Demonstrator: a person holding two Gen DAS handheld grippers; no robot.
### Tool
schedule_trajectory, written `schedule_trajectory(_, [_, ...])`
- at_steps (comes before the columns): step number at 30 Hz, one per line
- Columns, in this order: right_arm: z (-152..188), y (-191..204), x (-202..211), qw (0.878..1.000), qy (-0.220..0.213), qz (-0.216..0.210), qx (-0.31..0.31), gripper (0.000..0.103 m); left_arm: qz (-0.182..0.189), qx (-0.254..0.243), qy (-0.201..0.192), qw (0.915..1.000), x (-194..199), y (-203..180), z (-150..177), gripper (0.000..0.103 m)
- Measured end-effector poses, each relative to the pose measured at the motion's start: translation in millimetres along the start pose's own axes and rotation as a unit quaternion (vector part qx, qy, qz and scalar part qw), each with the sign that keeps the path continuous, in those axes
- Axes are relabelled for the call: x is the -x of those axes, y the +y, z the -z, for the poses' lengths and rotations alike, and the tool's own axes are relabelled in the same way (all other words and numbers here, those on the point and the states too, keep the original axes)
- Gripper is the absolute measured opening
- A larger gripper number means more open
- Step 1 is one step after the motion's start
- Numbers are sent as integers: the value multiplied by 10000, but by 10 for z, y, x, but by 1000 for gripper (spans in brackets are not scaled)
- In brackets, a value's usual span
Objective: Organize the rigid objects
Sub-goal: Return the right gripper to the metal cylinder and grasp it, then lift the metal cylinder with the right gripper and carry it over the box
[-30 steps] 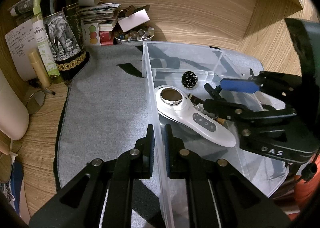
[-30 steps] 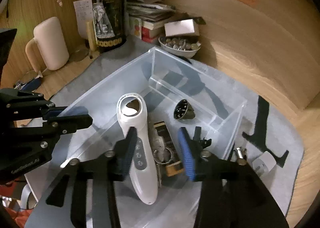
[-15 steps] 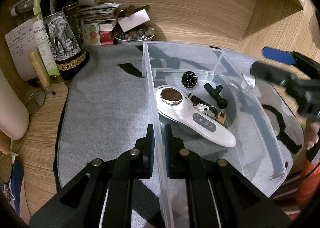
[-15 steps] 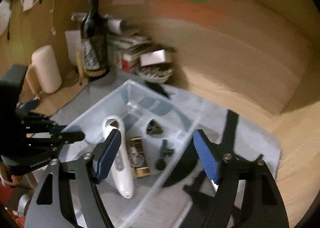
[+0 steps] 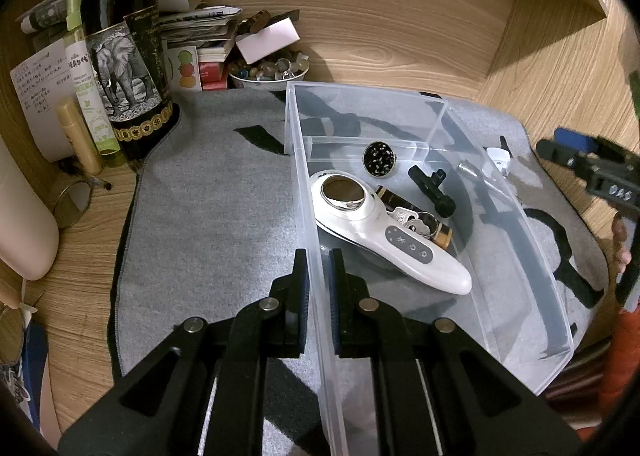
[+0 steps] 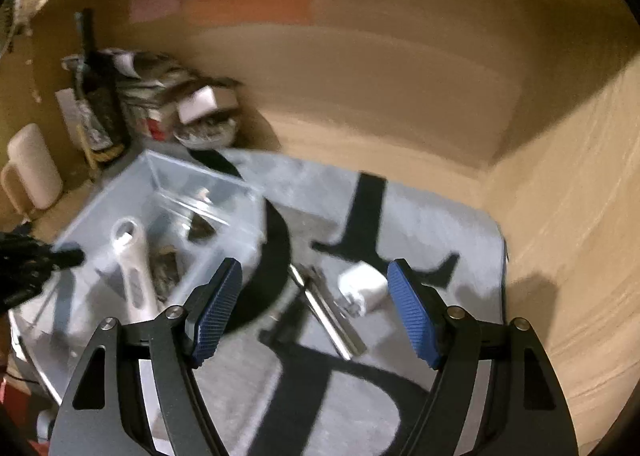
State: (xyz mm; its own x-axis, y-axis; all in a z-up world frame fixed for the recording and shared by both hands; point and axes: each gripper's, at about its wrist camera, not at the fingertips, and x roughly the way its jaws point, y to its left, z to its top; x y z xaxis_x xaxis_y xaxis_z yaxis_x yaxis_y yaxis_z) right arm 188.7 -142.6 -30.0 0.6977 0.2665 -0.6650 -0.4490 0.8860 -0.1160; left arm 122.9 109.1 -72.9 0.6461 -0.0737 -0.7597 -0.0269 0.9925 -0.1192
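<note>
- The left gripper (image 5: pixel 318 280) is clamped on the near wall of the clear bin (image 5: pixel 532 264), one pad on each side of the thin plastic. A twist or tug of that hand could flex the wall or drag the bin across the grey mat (image 5: pixel 208 216).
- The bin already holds a white handheld device (image 5: pixel 384 236), keys (image 5: pixel 412 218), a black clip (image 5: pixel 432 188) and a round speckled piece (image 5: pixel 379 159). If the bin tips, these would likely slide together.
- The right gripper (image 6: pixel 316 312) hangs over the mat beside the bin with its jaws wide apart; they have just been opening, and nothing lies between the pads.
- Below and ahead of it, on the mat, lie a thin metal bar (image 6: pixel 328 312) and a small white plug (image 6: pixel 362 288), just beside each other and possibly touching. These look like the next things to collect.
- The right wrist view is blurred, so the exact lie of the bar cannot be read. A descent started at this speed could miss it or knock it under the plug.
- The bar looks slim and smooth and lies flat on soft cloth. Jaws that close too high may slip off it; jaws that go too low may pinch the mat and lift it, disturbing the bin.
- Gripping bar and plug at once risks dropping one on the way over the bin wall.
- The dark bottle (image 5: pixel 124 56) and the bowl of stones (image 5: pixel 268 72) stand well apart from both grippers, so I judge them safe unless the mat is pulled.
</note>
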Motion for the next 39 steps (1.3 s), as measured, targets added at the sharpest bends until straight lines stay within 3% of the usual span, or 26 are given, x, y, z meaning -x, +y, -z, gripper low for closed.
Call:
schedule_trajectory(7, [247,-235,-247,9987,402,52,-321,73,-1,-9,3,10000,0,2,0,8])
schedule_trajectory(11, [388,-297,-438,9959,751,-141,-475,71,2,-7,3,10000,2,0,1,8])
schedule_trajectory(14, [469,-297,-568,9935,989,-259,-494,55,2,-7,3,10000,2,-1,1,8])
schedule_trajectory(18, [541,-280,-742,9903,1233,-374,-529,45,4,-5,4,10000,-1,1,-1,8])
schedule_trajectory(26, [435,-141,-844,9920,1166,-412,-260,44,4,-3,4,10000,7,8,3,8])
schedule_trajectory(30, [393,-37,-870,9926,1123,-453,-71,29,-2,-12,5,10000,5,8,2,8])
schedule_trajectory(32, [389,-10,-858,9925,1109,-500,-57,16,5,-6,4,10000,11,8,5,8])
schedule_trajectory(39, [478,42,-707,9935,997,-529,-112,14,-3,-9,7,10000,12,11,8,8])
